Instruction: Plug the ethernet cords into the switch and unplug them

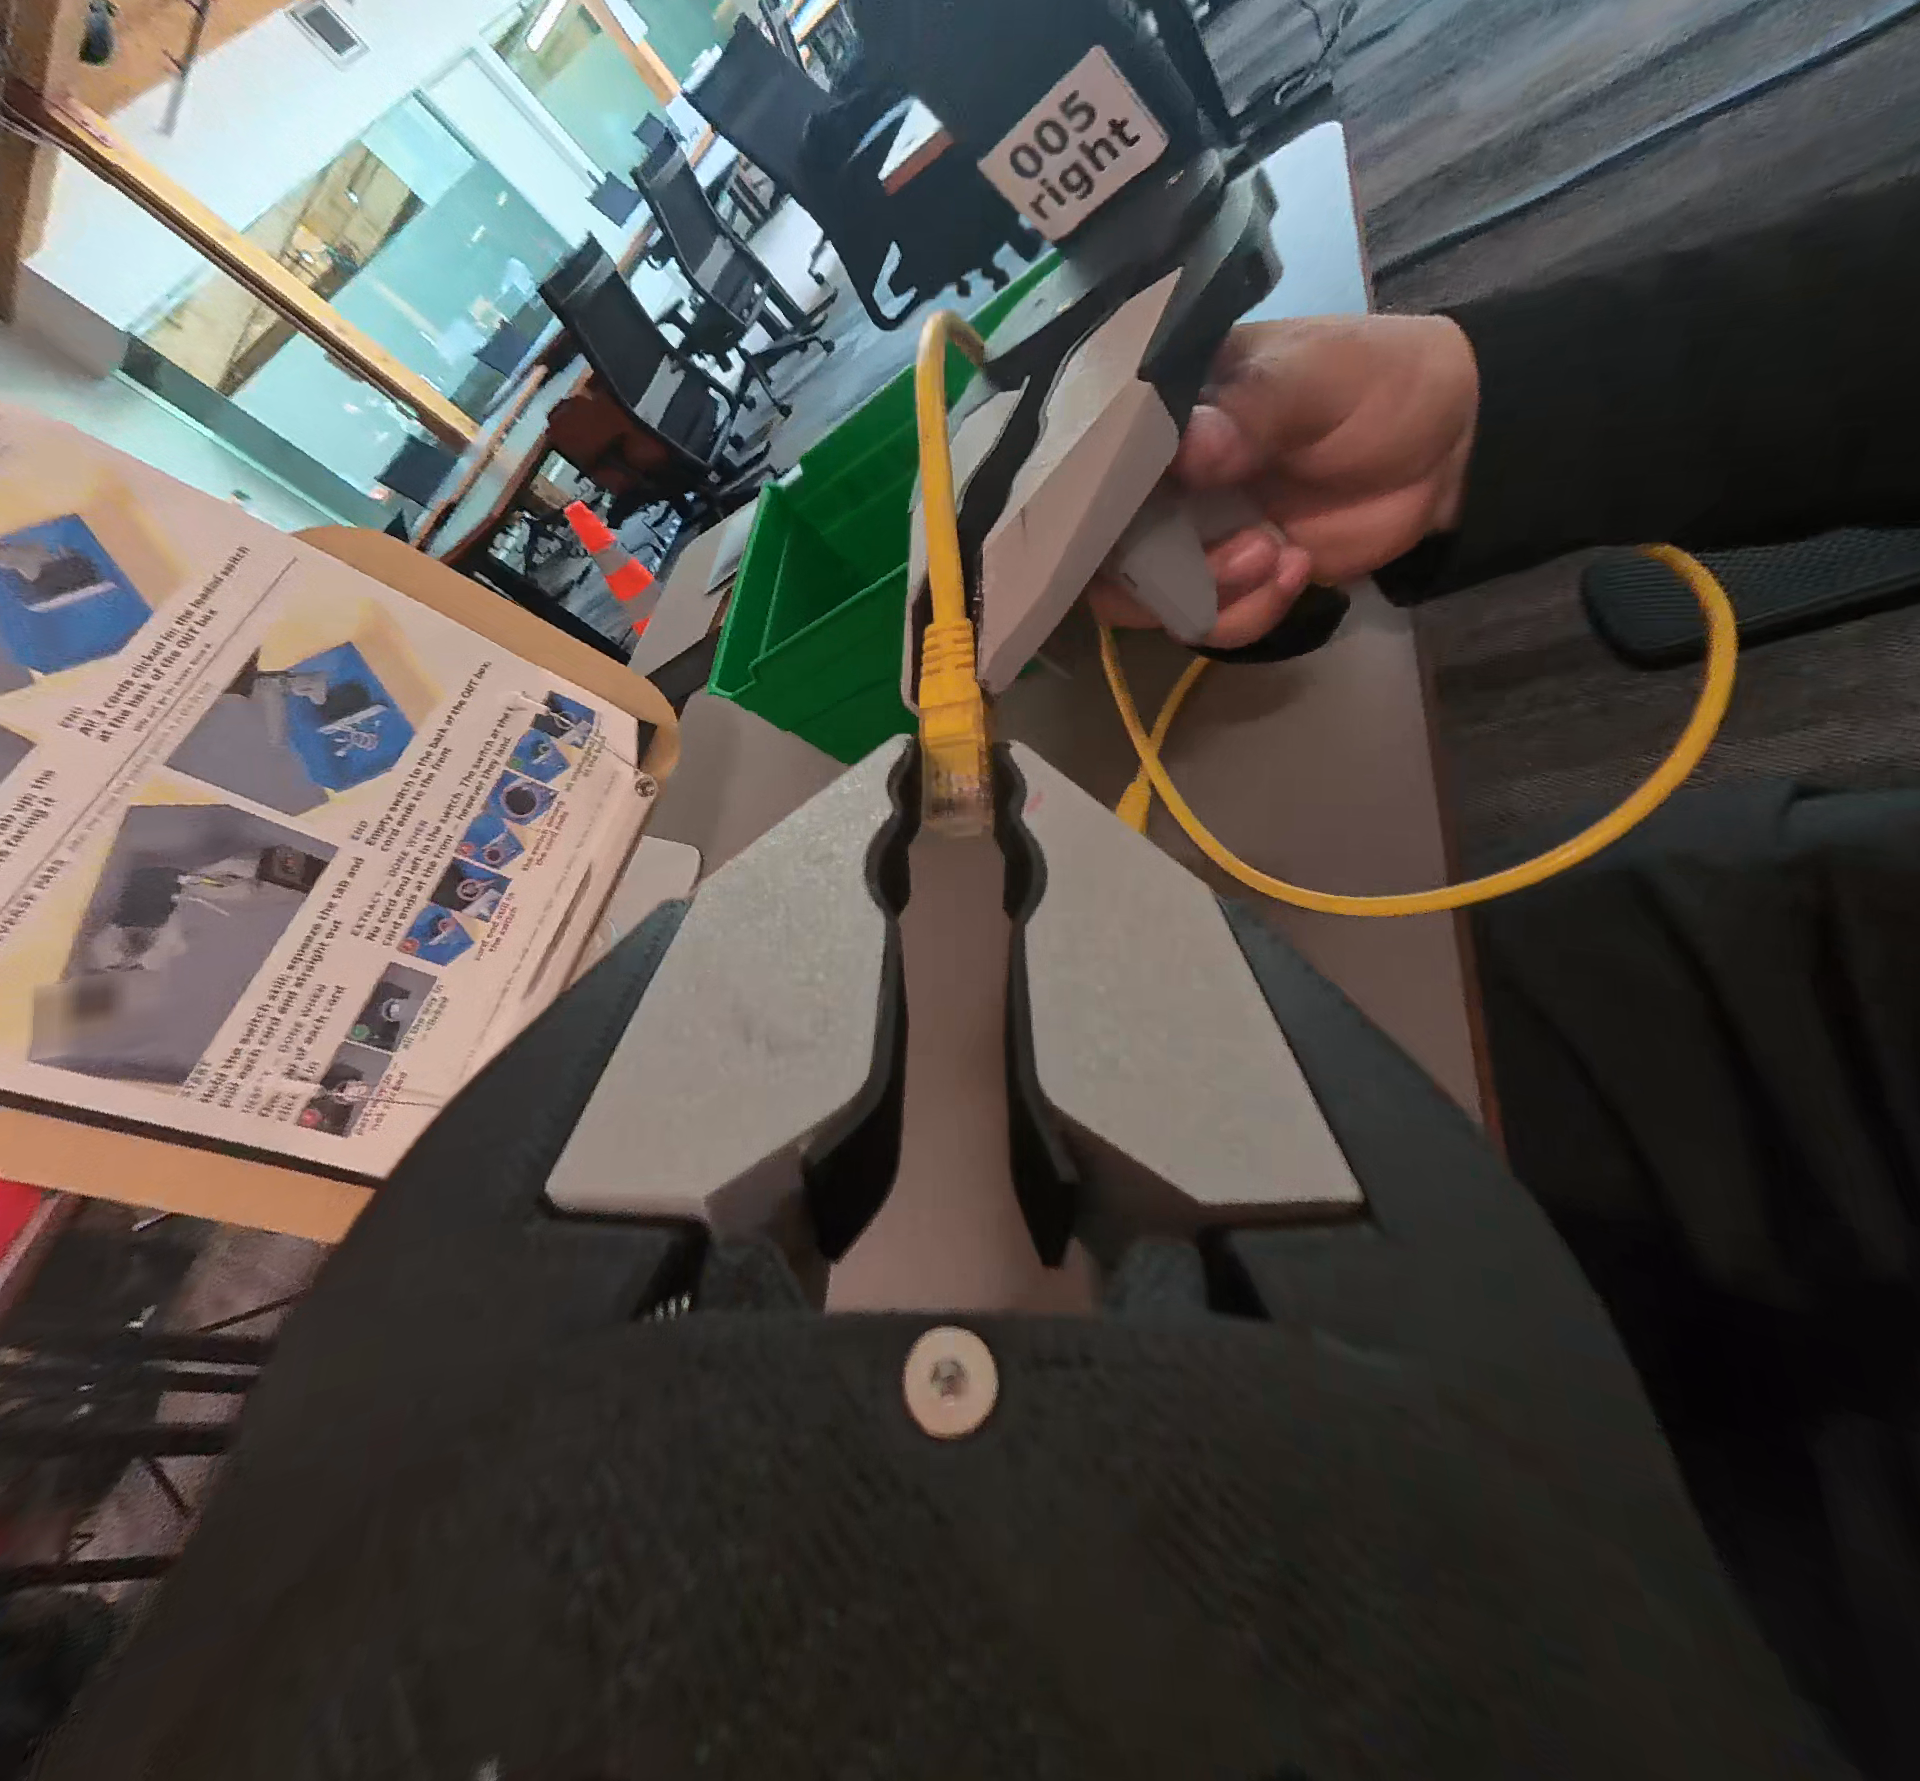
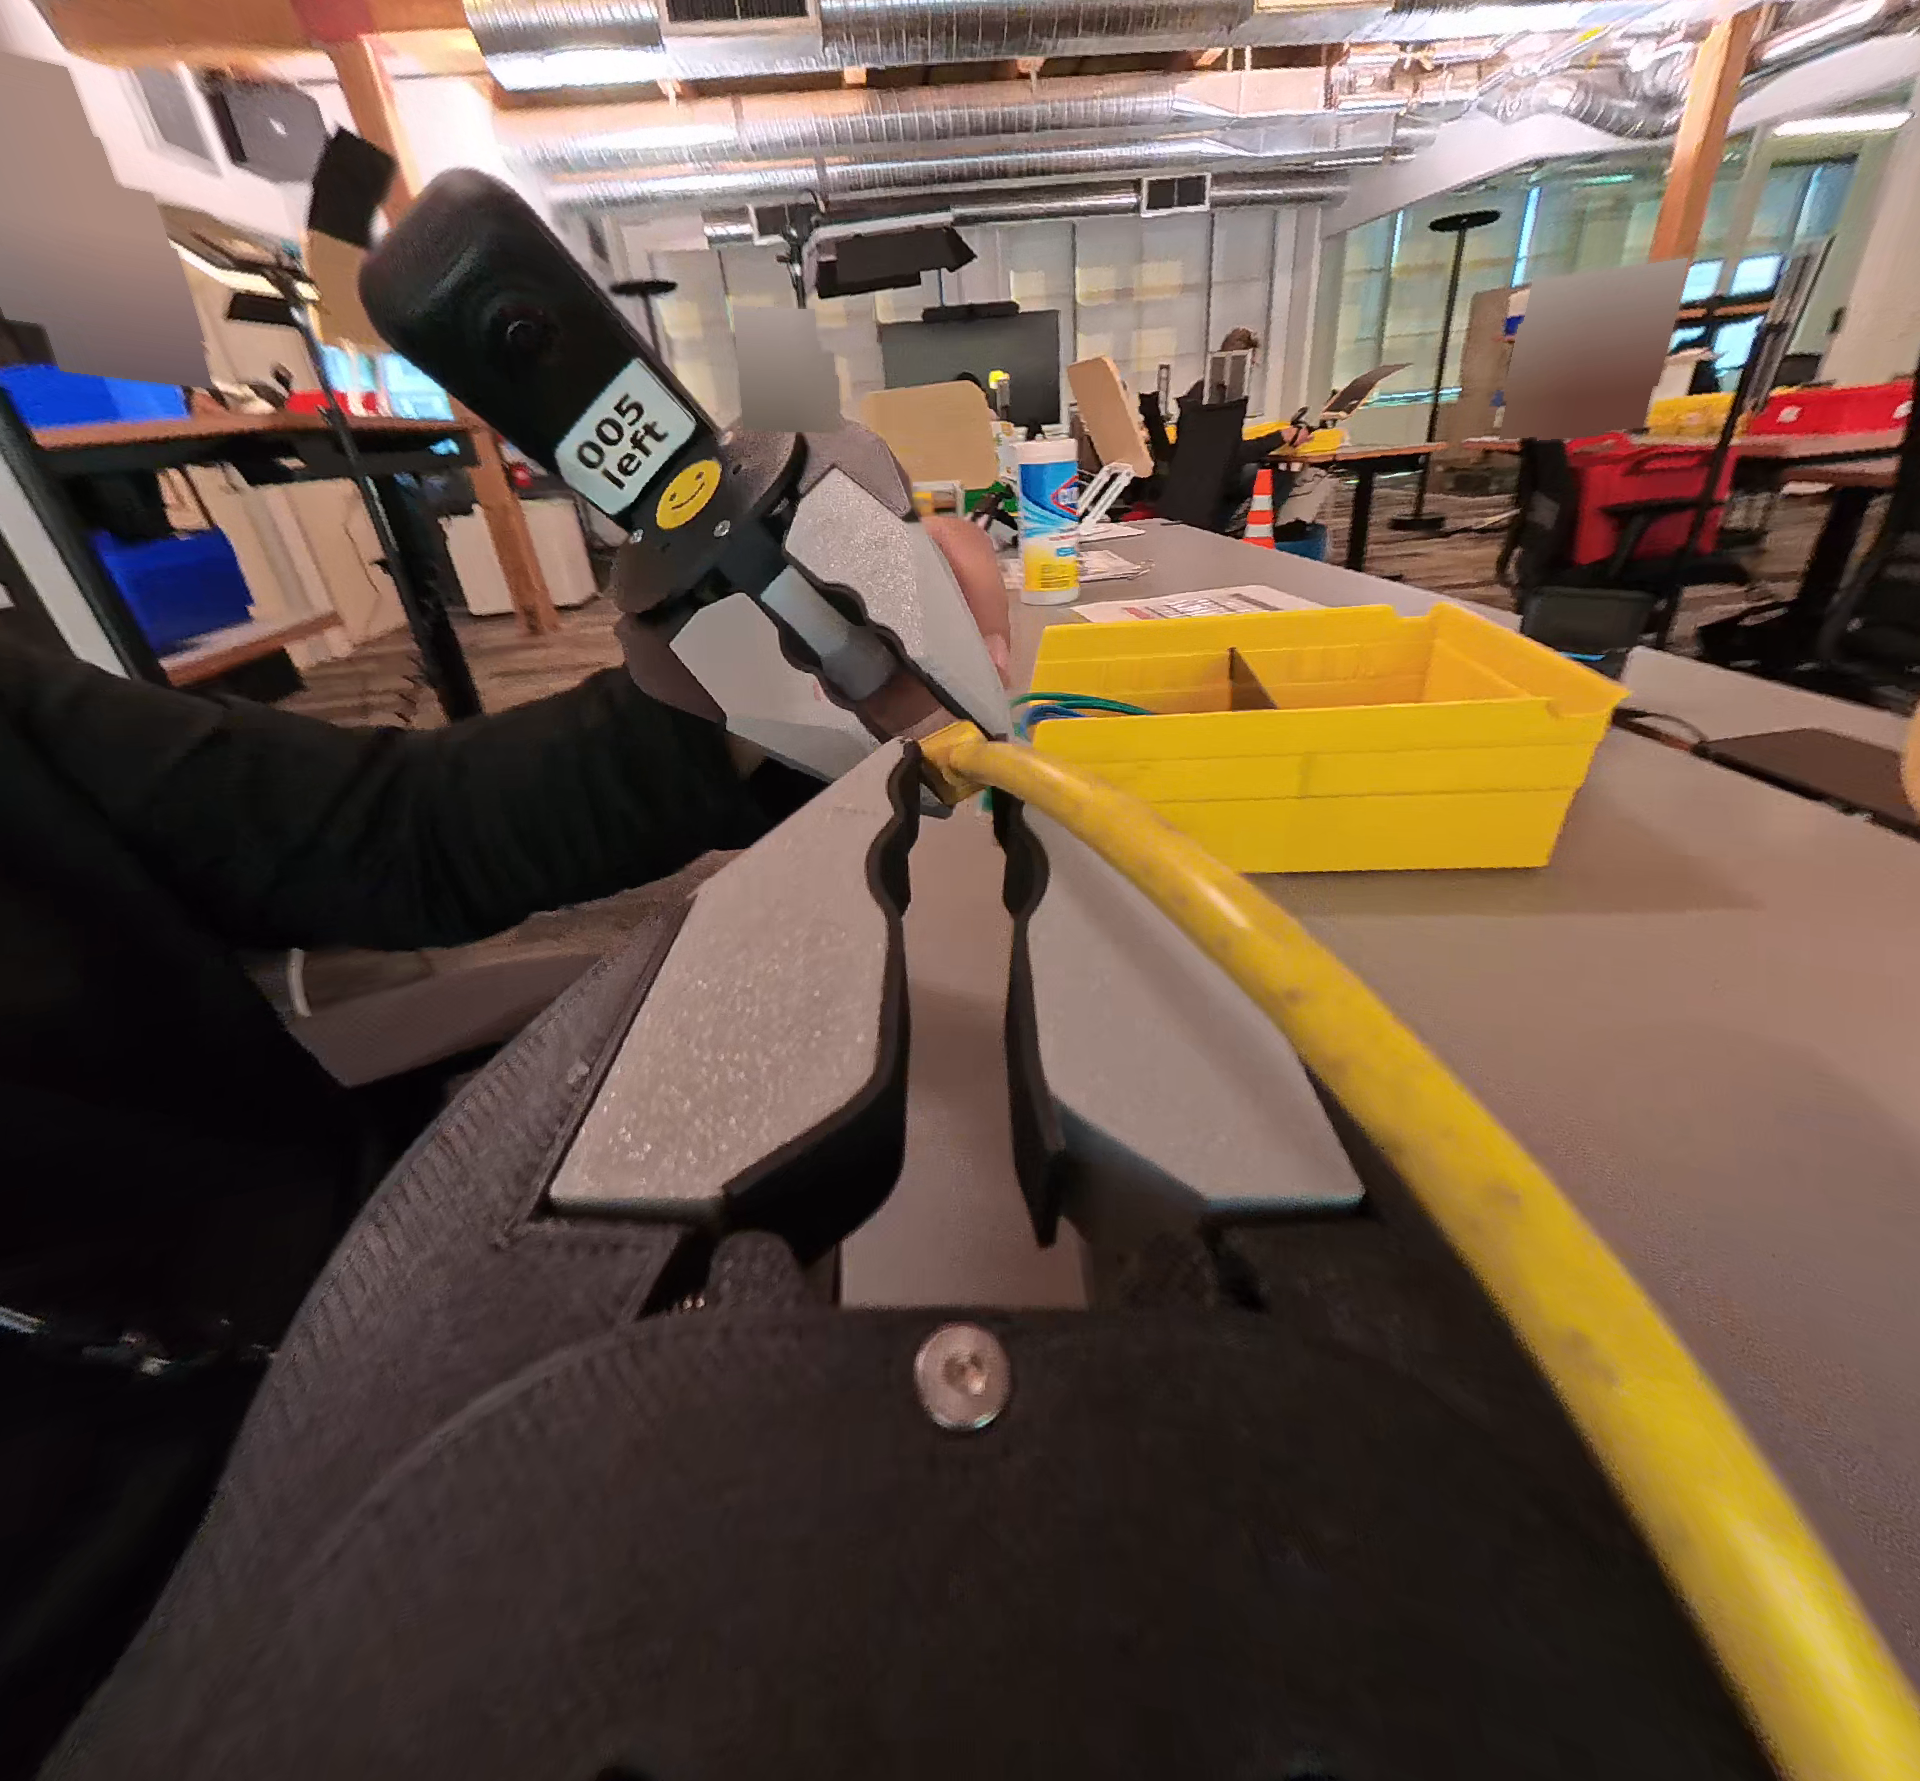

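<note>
A yellow ethernet cord hangs in the air between both grippers above the grey table. My left gripper is shut on the cord's clear plug. My right gripper meets it tip to tip and is shut on the yellow boot just behind the plug. The rest of the cord loops to the right, and its other end lies on the table. In the right wrist view the cord runs from my right gripper back over its right finger, with the left gripper just beyond. No switch is in view.
A green bin stands on the table behind the grippers. A yellow divided bin holds green and blue cords. An instruction sheet on a board stands to the left. A wipes canister stands farther back. Less than 4 cm separates the two grippers' tips.
</note>
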{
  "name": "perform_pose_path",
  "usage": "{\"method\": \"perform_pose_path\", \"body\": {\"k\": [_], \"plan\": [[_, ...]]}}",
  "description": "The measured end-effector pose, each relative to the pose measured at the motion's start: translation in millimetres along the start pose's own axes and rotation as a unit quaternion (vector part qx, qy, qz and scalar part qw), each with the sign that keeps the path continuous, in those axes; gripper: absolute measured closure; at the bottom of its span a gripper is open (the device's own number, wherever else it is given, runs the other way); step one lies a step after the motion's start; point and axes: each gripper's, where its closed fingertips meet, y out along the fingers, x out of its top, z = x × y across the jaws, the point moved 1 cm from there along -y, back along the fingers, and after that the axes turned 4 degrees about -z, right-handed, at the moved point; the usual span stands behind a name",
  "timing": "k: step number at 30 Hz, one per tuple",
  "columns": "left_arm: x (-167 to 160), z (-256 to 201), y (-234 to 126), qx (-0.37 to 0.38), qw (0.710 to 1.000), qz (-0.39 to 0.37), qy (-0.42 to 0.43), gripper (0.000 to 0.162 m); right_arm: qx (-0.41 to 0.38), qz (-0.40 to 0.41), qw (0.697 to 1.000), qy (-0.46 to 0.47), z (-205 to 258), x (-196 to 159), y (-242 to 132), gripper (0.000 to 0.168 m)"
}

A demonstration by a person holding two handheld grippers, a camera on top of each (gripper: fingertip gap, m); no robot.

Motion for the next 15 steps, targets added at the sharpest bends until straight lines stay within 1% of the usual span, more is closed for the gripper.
{"method": "perform_pose_path", "body": {"k": [3, 5, 6, 7, 10, 13, 15], "plan": [[-1.0, -0.9, -2.6, -0.032, 0.998, 0.019, -0.052, 0.15, 0.014, -0.01, 1.0, 0.018, 1.0, -1.6, 1.9, 0.158], [0.1, -0.9, -5.2, -0.056, 0.992, 0.019, -0.11, 0.151, 0.009, -0.02, 1.0, -0.003, 2.1, -0.4, 4.0, 0.157], [1.0, -0.5, -6.2, -0.066, 0.988, 0.014, -0.138, 0.151, 0.003, -0.023, 1.0, -0.015, 2.6, 0.5, 5.2, 0.153], [2.3, -1.6, -7.4, -0.079, 0.984, 0.007, -0.159, 0.151, 0.003, -0.023, 0.999, -0.028, 4.6, 0.4, 6.2, 0.157], [5.9, -7.0, -9.7, -0.111, 0.973, -0.014, -0.203, 0.151, 0.009, -0.02, 0.998, -0.062, 11.1, 0.0, 6.1, 0.157], [9.6, -10.6, -11.0, -0.144, 0.955, -0.03, -0.259, 0.151, 0.006, -0.027, 0.995, -0.1, 15.2, 1.8, 5.7, 0.156], [7.8, -10.5, -10.7, -0.149, 0.95, -0.03, -0.273, 0.151, -0.003, -0.024, 0.994, -0.109, 13.7, 1.2, 6.1, 0.155]]}}
